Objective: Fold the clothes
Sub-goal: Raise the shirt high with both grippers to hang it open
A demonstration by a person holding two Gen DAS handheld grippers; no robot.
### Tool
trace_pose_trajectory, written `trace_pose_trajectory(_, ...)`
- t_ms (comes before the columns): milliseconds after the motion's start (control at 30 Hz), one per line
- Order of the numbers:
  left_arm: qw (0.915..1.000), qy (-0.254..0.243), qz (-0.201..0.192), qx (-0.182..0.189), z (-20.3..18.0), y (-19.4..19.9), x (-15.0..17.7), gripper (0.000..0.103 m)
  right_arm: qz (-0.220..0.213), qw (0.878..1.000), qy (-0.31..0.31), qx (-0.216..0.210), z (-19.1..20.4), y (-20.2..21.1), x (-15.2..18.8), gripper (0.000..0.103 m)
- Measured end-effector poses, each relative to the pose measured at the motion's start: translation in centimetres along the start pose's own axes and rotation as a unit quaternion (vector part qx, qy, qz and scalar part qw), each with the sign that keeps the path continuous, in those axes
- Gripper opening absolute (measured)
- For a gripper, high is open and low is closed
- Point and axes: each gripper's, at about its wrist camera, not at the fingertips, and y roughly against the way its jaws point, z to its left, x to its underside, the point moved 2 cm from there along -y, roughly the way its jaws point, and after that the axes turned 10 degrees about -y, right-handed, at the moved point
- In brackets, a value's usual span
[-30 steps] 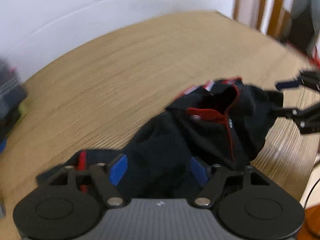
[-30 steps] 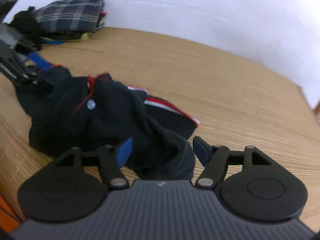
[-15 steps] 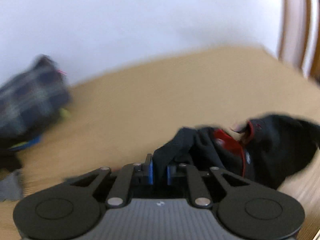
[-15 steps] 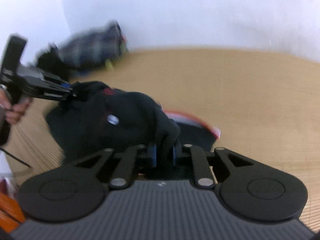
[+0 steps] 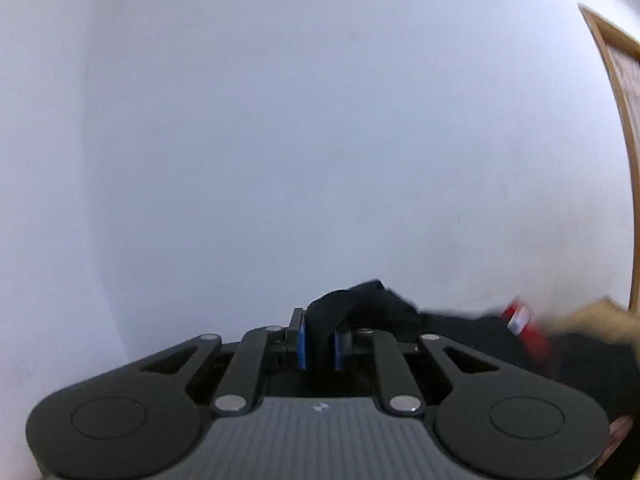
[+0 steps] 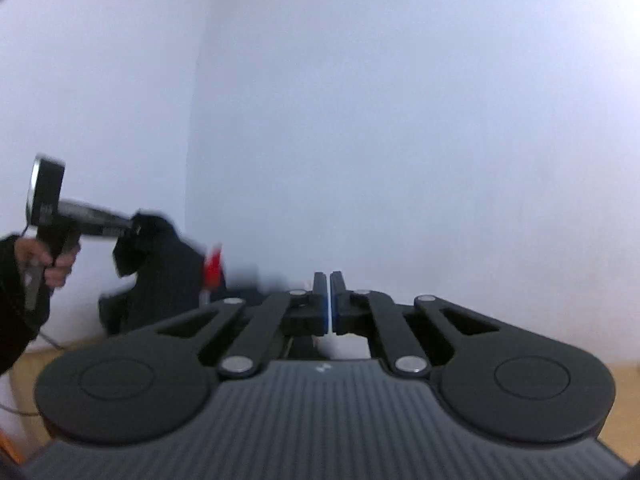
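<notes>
Left gripper (image 5: 319, 346): your blue pads pinched tight on a fold of the black garment (image 5: 360, 306), which trails off to the right, lifted before the white wall (image 5: 280, 120); red trim (image 5: 524, 330) blurred.
Right gripper (image 6: 330, 304): your fingers nearly together, a thin sliver of light between; whether cloth is caught there, cannot tell.
Wooden table (image 6: 624, 400): low in the right wrist view

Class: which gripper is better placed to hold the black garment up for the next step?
Left. The left gripper is clamped on the black garment; the right gripper is shut with no cloth visible between its fingers.
</notes>
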Motion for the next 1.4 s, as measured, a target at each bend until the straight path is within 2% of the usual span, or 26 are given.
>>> trace_pose_trajectory(67,0.9999,-0.003,-0.007,-0.009,0.9,0.9,-0.8,0.014,0.028,0.999,0.020,-0.009,1.0,-0.6,0.1,0.007)
trace_pose_trajectory(133,0.9997,-0.013,0.018,-0.007,0.5,0.6,0.6,0.014,0.076,0.997,0.032,-0.001,1.9,-2.3,2.5,0.010)
trace_pose_trajectory(167,0.9993,-0.015,0.034,-0.002,0.2,0.3,1.6,0.014,0.106,0.994,0.035,0.004,2.3,-3.4,4.5,0.018)
trace_pose_trajectory(200,0.9984,-0.011,0.055,0.002,0.0,0.0,2.8,0.014,0.138,0.990,0.028,0.003,2.5,-4.5,7.0,0.041)
trace_pose_trajectory(233,0.9970,-0.008,0.077,0.001,-0.2,-0.3,4.3,0.014,0.170,0.985,0.015,0.000,2.6,-5.8,9.8,0.054)
trace_pose_trajectory(267,0.9952,-0.006,0.097,-0.004,-0.3,-0.5,5.9,0.014,0.202,0.979,-0.001,0.000,2.7,-7.2,12.8,0.073)
trace_pose_trajectory(367,0.9854,0.017,0.168,-0.025,0.1,-1.1,11.8,0.014,0.288,0.957,-0.041,0.014,3.2,-11.6,21.9,0.072)
trace_pose_trajectory(433,0.9748,0.043,0.216,-0.039,1.3,-1.0,16.1,0.014,0.312,0.949,-0.034,0.028,4.2,-14.5,25.7,0.072)
trace_pose_trajectory(533,0.9569,0.078,0.275,-0.050,3.2,-0.6,21.1,0.015,0.326,0.945,-0.028,0.026,5.1,-18.5,28.4,0.072)
trace_pose_trajectory(633,0.9470,0.089,0.305,-0.048,4.5,0.2,24.1,0.018,0.353,0.935,-0.022,-0.012,6.8,-22.0,29.2,0.073)
trace_pose_trajectory(700,0.9464,0.085,0.309,-0.040,4.6,1.0,25.0,0.024,0.371,0.928,0.004,-0.034,8.0,-24.5,30.5,0.073)
trace_pose_trajectory(767,0.9476,0.078,0.309,-0.022,4.0,1.7,25.6,0.038,0.387,0.921,0.034,-0.044,9.3,-26.7,31.9,0.073)
trace_pose_trajectory(867,0.9536,0.051,0.297,0.002,2.6,1.8,25.5,0.051,0.408,0.909,0.073,-0.055,11.4,-29.4,33.7,0.073)
trace_pose_trajectory(967,0.9563,0.029,0.291,0.012,0.8,0.1,25.9,0.058,0.426,0.899,0.089,-0.058,12.3,-30.0,34.6,0.073)
trace_pose_trajectory(1033,0.9541,0.023,0.298,0.020,-0.1,-2.1,27.0,0.059,0.436,0.895,0.077,-0.057,12.3,-30.8,34.9,0.073)
trace_pose_trajectory(1067,0.9512,0.022,0.307,0.023,-0.4,-3.4,27.7,0.049,0.437,0.896,0.062,-0.055,12.2,-31.2,35.0,0.071)
trace_pose_trajectory(1100,0.9465,0.023,0.321,0.020,-0.5,-4.2,28.4,0.035,0.437,0.897,0.038,-0.057,12.0,-31.4,35.0,0.043)
trace_pose_trajectory(1133,0.9418,0.033,0.334,0.014,-0.6,-4.4,28.8,0.008,0.433,0.900,0.009,-0.056,11.6,-31.3,34.5,0.021)
trace_pose_trajectory(1167,0.9383,0.053,0.341,0.007,-0.2,-4.7,29.0,0.008,0.425,0.903,-0.019,-0.054,11.1,-31.0,33.7,0.012)
trace_pose_trajectory(1233,0.9399,0.090,0.329,-0.022,1.7,-4.3,28.2,0.008,0.401,0.911,-0.073,-0.055,10.1,-30.1,31.6,0.011)
trace_pose_trajectory(1333,0.9489,0.073,0.292,-0.095,5.0,-2.5,24.6,0.007,0.332,0.932,-0.122,-0.084,8.9,-27.0,25.7,0.011)
trace_pose_trajectory(1400,0.9579,0.063,0.248,-0.130,7.0,-0.5,20.7,0.007,0.277,0.946,-0.127,-0.109,8.4,-24.0,20.9,0.011)
